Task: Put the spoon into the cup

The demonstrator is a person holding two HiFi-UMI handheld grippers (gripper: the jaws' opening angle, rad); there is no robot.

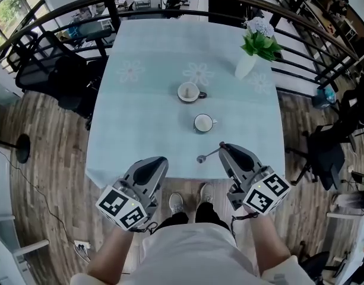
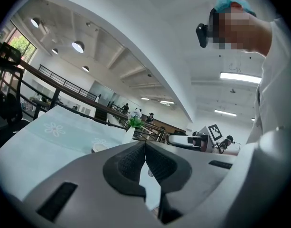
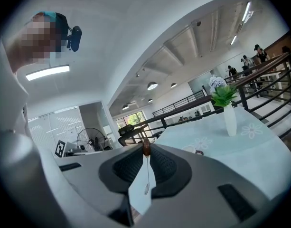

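Note:
A white cup (image 1: 203, 123) stands mid-table, with a second white cup (image 1: 189, 91) behind it. My right gripper (image 1: 222, 146) is shut on the handle of a metal spoon (image 1: 206, 155). The spoon's bowl points left and lies low over the table's front edge, in front of the nearer cup. In the right gripper view the brown end of the spoon (image 3: 146, 148) pokes out above the closed right gripper (image 3: 146, 152). My left gripper (image 1: 164, 159) hovers at the front edge, left of the spoon. In its own view the left gripper (image 2: 145, 147) is shut with nothing in it.
A pale blue flowered cloth covers the table (image 1: 146, 117). A white vase of flowers (image 1: 248, 61) stands at the back right. A dark curved railing (image 1: 81, 10) runs behind the table, and office chairs (image 1: 51, 70) sit to the left. The person's shoes (image 1: 190, 200) show below the front edge.

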